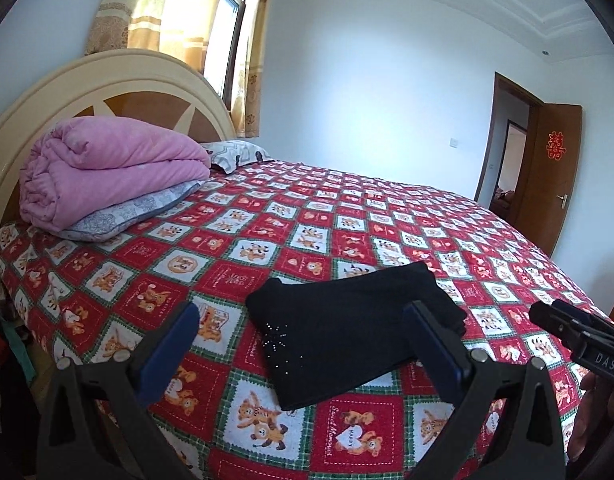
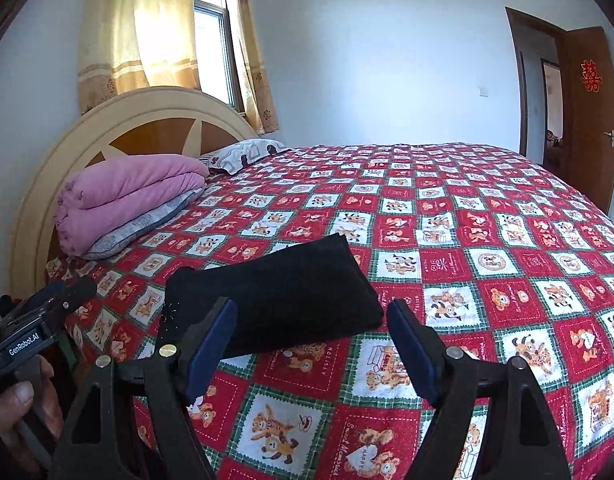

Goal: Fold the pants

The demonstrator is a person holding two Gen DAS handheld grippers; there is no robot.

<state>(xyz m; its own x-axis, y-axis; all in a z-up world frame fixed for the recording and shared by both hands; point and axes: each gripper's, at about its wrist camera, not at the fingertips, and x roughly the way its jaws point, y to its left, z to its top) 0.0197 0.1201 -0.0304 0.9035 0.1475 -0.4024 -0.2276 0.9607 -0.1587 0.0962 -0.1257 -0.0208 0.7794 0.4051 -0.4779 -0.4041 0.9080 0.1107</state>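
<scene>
Pants (image 1: 347, 320) lie folded into a compact black rectangle on the bed (image 1: 387, 216), near its front edge, on the red, white and green bear-print cover. I see small shiny studs on the corner of the fabric nearest to my left gripper (image 1: 303, 348). In the right wrist view the same bundle (image 2: 283, 296) looks flat, with neat straight edges.

My left gripper hangs above the front edge of the bed with its jaws wide apart. Nothing is between the blue pads (image 1: 171, 352), and they do not touch the cloth. My right gripper (image 2: 311, 348) is in the same condition: jaws standing apart, nothing clamped, the pants lying just beyond the tips. Each gripper also appears at the side of the other camera, and a hand (image 2: 23, 400) is visible around the handle of the left one.

Farther back, against the rounded cream headboard (image 1: 87, 92), a folded pink quilt (image 1: 107, 168) rests on a grey pillow (image 1: 123, 212). A second patterned pillow (image 1: 239, 152) is beside it. Behind the headboard is a window with yellow curtains (image 1: 155, 4). On the far right a brown door (image 1: 555, 176) stands open, with a red ornament on it.
</scene>
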